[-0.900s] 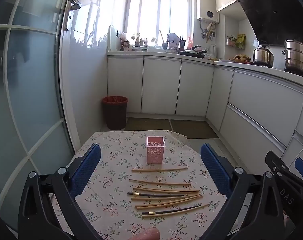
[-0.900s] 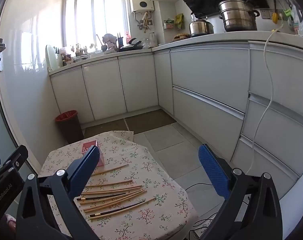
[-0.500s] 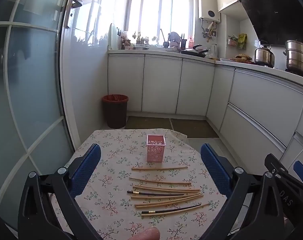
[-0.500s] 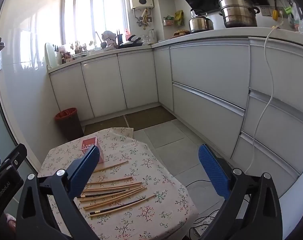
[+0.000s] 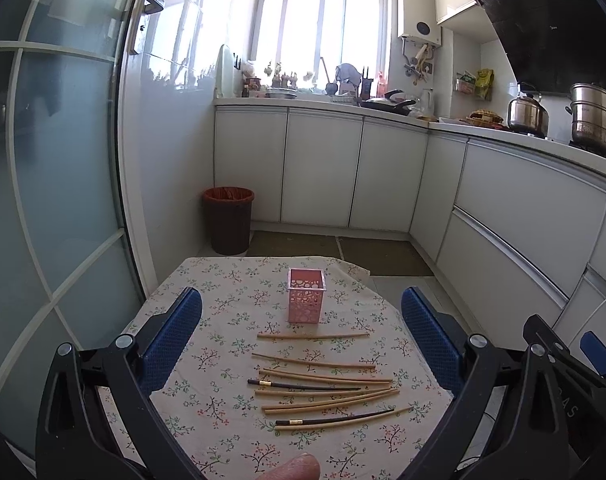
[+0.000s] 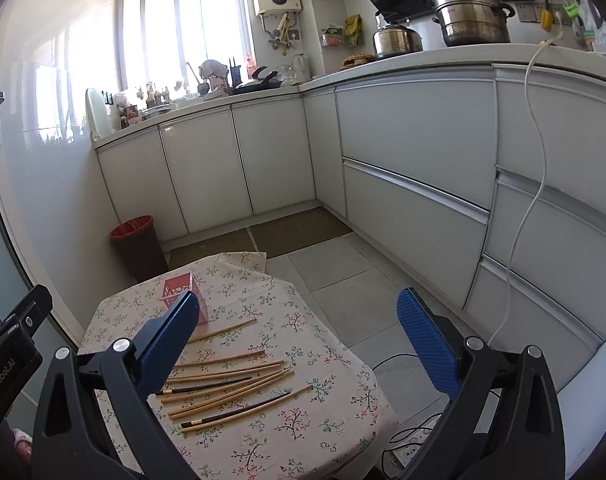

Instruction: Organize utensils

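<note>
Several wooden chopsticks [image 5: 327, 392] and two dark ones lie loose on a small table with a floral cloth [image 5: 223, 360]. A pink perforated holder [image 5: 306, 300] stands upright behind them. It also shows in the right wrist view [image 6: 183, 294], partly hidden by a finger, with the chopsticks [image 6: 227, 384] in front. My left gripper [image 5: 301, 330] is open and empty above the near side of the table. My right gripper [image 6: 299, 336] is open and empty, to the right of the table, above its right edge.
A red waste bin [image 5: 227, 220] stands on the floor beyond the table. White kitchen cabinets [image 5: 323, 176] run along the back and right. A glass door [image 5: 55, 160] is at left. Cables [image 6: 415, 436] lie on the floor at right.
Both grippers have risen slightly and tilted; the table sits a little lower in both views. Nothing on the table moved.
</note>
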A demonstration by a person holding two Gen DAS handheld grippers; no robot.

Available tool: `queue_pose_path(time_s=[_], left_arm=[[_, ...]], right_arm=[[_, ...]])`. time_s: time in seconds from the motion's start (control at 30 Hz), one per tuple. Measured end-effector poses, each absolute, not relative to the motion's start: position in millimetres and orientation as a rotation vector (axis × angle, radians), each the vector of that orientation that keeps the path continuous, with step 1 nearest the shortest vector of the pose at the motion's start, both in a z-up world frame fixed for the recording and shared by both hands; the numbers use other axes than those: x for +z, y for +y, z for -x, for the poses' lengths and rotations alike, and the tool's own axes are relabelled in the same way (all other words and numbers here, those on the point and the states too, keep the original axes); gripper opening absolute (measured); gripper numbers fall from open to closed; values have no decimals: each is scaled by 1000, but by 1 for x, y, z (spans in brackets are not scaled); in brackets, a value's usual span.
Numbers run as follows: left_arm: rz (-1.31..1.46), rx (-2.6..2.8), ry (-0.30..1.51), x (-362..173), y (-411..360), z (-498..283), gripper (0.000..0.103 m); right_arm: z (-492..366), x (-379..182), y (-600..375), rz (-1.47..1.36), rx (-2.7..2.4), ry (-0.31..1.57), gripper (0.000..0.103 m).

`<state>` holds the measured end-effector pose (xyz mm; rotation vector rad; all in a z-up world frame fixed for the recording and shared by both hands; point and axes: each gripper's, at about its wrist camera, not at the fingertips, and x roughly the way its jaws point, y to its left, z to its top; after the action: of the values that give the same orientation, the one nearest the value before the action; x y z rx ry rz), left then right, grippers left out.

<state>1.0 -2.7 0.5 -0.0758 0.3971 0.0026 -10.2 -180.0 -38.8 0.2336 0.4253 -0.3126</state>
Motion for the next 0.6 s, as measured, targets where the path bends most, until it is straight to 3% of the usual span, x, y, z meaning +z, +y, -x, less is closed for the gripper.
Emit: queue_pose_path(time_s=[0.6], left_arm=[[65, 8, 414, -5, -7, -1, 96]], right_arm=[[10, -42, -185, -267, -310, 447, 96]])
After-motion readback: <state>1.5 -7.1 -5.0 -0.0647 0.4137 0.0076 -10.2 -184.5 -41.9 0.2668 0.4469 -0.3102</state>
